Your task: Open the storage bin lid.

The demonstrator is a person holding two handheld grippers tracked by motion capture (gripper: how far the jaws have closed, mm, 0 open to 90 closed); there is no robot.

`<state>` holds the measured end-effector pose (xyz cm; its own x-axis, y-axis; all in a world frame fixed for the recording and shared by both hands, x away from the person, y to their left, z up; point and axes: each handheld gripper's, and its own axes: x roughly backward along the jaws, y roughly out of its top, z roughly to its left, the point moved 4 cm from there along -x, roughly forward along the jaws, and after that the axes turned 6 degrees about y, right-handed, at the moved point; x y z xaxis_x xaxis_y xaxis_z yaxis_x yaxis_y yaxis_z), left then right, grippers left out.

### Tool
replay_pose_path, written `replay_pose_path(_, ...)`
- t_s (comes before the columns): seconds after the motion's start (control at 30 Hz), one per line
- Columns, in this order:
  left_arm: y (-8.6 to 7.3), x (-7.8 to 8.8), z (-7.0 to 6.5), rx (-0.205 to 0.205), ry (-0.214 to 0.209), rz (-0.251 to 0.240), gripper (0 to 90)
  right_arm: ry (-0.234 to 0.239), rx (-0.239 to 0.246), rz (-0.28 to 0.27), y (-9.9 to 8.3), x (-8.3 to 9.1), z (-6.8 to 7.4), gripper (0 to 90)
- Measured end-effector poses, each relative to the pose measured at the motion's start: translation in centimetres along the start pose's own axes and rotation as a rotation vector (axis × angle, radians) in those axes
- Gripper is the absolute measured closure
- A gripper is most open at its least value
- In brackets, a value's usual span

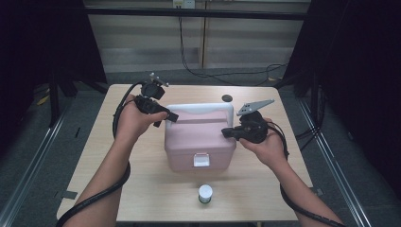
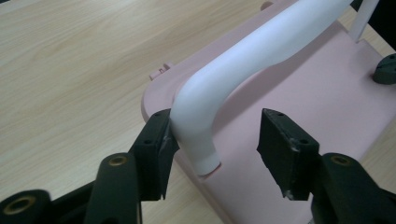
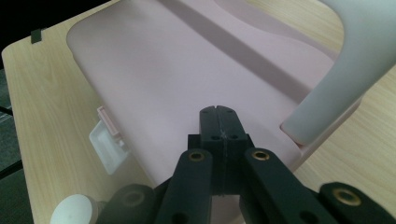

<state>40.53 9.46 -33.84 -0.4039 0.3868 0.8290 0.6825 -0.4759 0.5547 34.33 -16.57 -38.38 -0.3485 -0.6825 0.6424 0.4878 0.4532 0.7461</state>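
Left hand-held gripper [image 1: 166, 115] sits at the left end of the box [image 1: 198, 142], jaws apart and straddling the foot of the white handle [image 2: 261, 51]; one pad [image 2: 156, 149] touches the handle's bend, the other stands clear, so no clamp yet. Looks like it's set there to take the handle low, near its pivot, where it won't swing. The box stands mid-surface [image 1: 142, 198], lid down, white latch [image 1: 201, 160] facing the person; handle upright. Right hand-held gripper [image 1: 227, 133] has jaws pressed together on nothing, tip resting on or just over the lid at the right end, beside the handle's other foot; likely bracing the box so it doesn't slide or tip while the left grabs. Small white-capped jar [image 1: 205, 193] stands near the front edge, apart from the box, untouched.
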Motion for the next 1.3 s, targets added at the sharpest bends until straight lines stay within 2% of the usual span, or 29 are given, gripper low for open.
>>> replay_pose_path(0.07, 0.0, 0.0, 0.1, -0.001, -0.002, 0.004, 50.5, -0.001, 0.0, 0.0, 0.0, 0.0, 0.0, 90.0)
replay_pose_path(0.17, 0.0, 0.0, 0.2, -0.005, -0.006, 0.005, 50.5, -0.001, -0.002, -0.001, 0.0, 0.0, 0.0, 90.0)
replay_pose_path(0.3, -0.1, -0.1, 0.3, 0.001, -0.017, 0.0, 49.3, 0.002, -0.003, -0.004, 0.0, 0.0, 0.0, 90.0)
replay_pose_path(0.5, -0.3, -1.0, 0.5, 0.018, -0.007, 0.004, 43.9, 0.003, -0.002, -0.008, -0.1, 0.0, 0.0, 90.0)
replay_pose_path(0.67, -0.3, -1.7, 0.7, 0.023, -0.007, 0.022, 44.1, 0.005, -0.004, -0.009, -0.1, 0.0, 0.0, 90.0)
replay_pose_path(0.7, -0.3, -2.1, 0.6, 0.032, -0.011, 0.025, 45.5, 0.003, -0.003, -0.008, 0.0, 0.0, 0.0, 90.0)
replay_pose_path(0.8, -0.1, -2.4, 0.5, 0.025, -0.005, 0.031, 55.3, 0.004, -0.004, -0.009, 0.0, 0.0, 0.0, 90.0)
replay_pose_path(0.9, 0.0, -2.5, 0.6, 0.029, 0.04, 0.051, 67.1, 0.003, -0.001, -0.019, -0.1, 0.0, 0.0, 90.0)
replay_pose_path(0.93, 0.0, -2.4, 0.6, 0.047, 0.024, 0.058, 68.8, 0.003, -0.001, -0.022, -0.2, 0.0, 0.0, 90.0)
replay_pose_path(1.0, 0.0, -2.3, 0.7, 0.059, 0.014, 0.063, 69.9, 0.012, -0.011, -0.033, -0.3, 0.0, -0.1, 90.0)
replay_pose_path(1.07, 0.1, -2.3, 0.7, 0.051, 0.018, 0.063, 70.0, 0.021, -0.024, -0.042, -0.3, 0.1, -0.2, 90.0)
replay_pose_path(1.17, 0.1, -2.3, 0.7, 0.04, 0.014, 0.061, 70.2, 0.022, -0.015, -0.057, -0.4, 0.1, -0.2, 90.0)
replay_pose_path(1.3, 0.1, -2.2, 0.7, 0.039, 0.014, 0.057, 70.3, 0.019, -0.018, -0.05, -0.3, 0.1, -0.2, 90.0)
